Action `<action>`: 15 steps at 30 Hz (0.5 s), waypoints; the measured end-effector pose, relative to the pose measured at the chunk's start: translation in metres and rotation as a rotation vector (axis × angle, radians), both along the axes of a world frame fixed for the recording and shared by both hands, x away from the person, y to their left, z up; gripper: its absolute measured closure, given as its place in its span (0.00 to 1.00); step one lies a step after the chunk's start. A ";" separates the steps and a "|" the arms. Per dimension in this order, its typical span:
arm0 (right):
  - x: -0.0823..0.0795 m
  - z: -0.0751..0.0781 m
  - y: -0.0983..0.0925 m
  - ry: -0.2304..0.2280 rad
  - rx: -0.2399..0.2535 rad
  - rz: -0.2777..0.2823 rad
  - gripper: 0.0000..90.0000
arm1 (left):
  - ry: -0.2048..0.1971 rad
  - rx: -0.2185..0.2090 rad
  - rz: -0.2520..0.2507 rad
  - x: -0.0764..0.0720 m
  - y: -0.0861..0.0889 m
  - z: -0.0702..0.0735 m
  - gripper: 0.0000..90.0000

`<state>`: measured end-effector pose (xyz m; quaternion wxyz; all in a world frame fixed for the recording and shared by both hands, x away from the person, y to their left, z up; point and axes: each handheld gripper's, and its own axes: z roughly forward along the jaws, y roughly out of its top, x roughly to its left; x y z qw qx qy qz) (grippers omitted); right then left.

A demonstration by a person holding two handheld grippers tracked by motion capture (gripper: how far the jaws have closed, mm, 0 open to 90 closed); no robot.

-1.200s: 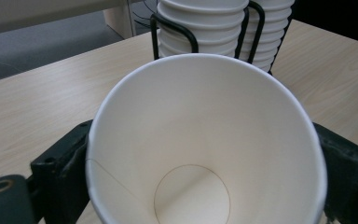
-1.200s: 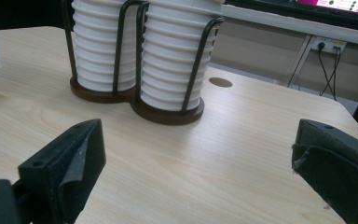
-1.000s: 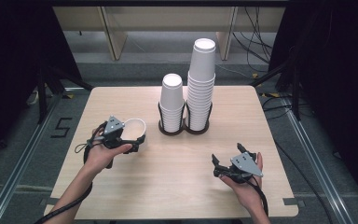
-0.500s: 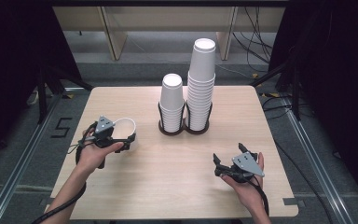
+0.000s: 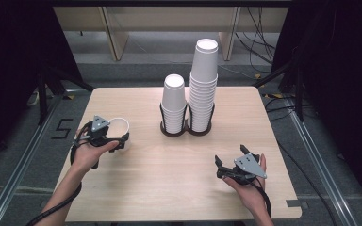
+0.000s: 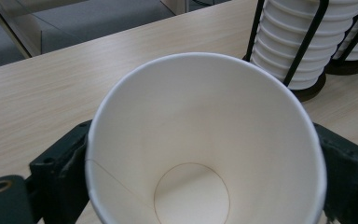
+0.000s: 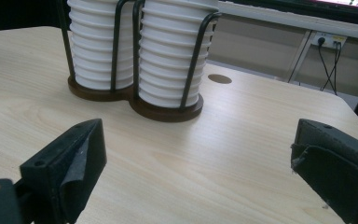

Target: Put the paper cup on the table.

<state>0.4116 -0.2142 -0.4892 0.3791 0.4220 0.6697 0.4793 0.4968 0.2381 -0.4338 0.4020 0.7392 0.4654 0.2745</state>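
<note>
Clearly the white paper cup [image 6: 200, 154] is thin-walled and tapered, with a rolled rim, a faint seam down its inside and a small round bottom. It sits mouth-up between the black jaws of the left gripper [image 5: 107, 136], whose padded faces press its sides, well to the left of the cup holder [image 5: 186, 129] and above the left part of the table [image 5: 141, 179]. That holder is a dark double-ring base with thin black wire uprights; it stands near the table's far middle. Its left ring carries a short stack of cups [image 5: 174, 106], its right ring a tall stack of cups [image 5: 203, 84], both ribbed by the nested rims. The table is pale wood-grain laminate with rounded corners and a small round hole [image 7: 220, 78] beyond the holder. Nearer than the holder and to its right, the right gripper [image 5: 226, 168] is held with its jaws spread wide and nothing between them; worn fabric-like pads [image 7: 79, 172] line them. Bare tabletop lies between the two grippers.
</note>
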 end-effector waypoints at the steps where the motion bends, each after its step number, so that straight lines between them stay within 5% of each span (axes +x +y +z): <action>1: 0.000 0.000 0.000 0.000 0.000 -0.001 0.05 | -0.002 0.001 0.000 0.000 0.000 0.000 0.08; 15: -0.002 0.000 -0.002 0.004 0.010 -0.007 0.05 | 0.029 0.040 0.003 0.004 0.009 0.000 0.08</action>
